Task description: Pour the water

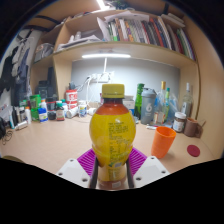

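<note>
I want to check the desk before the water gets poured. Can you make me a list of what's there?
Surface: light wooden desk.
Job's things: yellow bottle with yellow cap, upright; orange cup beside it, beyond the fingers.
Clutter: bottles and jars along the wall; a pink disc.
Gripper: gripper shut on the bottle, purple pads pressing both sides.
Cables: nothing seen.
Surroundings: shelf of books above.
</note>
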Available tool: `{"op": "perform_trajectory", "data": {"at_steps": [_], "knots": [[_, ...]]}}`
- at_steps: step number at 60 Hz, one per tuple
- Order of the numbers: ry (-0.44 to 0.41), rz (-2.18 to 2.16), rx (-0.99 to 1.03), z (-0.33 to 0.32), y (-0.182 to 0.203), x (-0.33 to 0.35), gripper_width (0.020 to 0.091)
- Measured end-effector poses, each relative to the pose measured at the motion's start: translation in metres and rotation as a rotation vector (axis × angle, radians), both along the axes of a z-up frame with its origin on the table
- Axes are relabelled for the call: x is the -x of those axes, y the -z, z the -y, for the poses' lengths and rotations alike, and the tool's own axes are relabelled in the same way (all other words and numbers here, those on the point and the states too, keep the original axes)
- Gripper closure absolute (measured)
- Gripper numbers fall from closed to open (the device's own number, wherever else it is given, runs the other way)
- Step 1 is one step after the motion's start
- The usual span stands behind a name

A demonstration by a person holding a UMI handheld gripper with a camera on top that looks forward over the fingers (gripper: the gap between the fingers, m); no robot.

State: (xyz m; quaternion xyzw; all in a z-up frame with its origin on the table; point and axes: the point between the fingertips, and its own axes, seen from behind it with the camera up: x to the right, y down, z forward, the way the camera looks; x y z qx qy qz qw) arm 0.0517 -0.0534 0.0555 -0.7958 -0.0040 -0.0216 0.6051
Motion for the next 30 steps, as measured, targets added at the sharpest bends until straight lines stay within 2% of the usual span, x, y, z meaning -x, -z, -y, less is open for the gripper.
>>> {"op": "perform_trajectory", "data": {"at_steps": [9,14,22,28,29,30], "knots": [[-0.040,-0.074,0.100,-0.008,0.005,0.010,0.0781],[-0.074,-0.223,0.106,-0.017,-0.017,0.022,0.0804],[-0.008,-0.778,0.084,-0.045,-0.083,0.022,0.0806],[0.047,-1.320,0.083,-0.065,-0.113,0.001,0.0811],[0.062,-1.406,0.087,-0.066,-0.115,0.000,0.0846],[0.074,-1.491,0.093,-0.066,-0.117,-0.002,0.0809]]}}
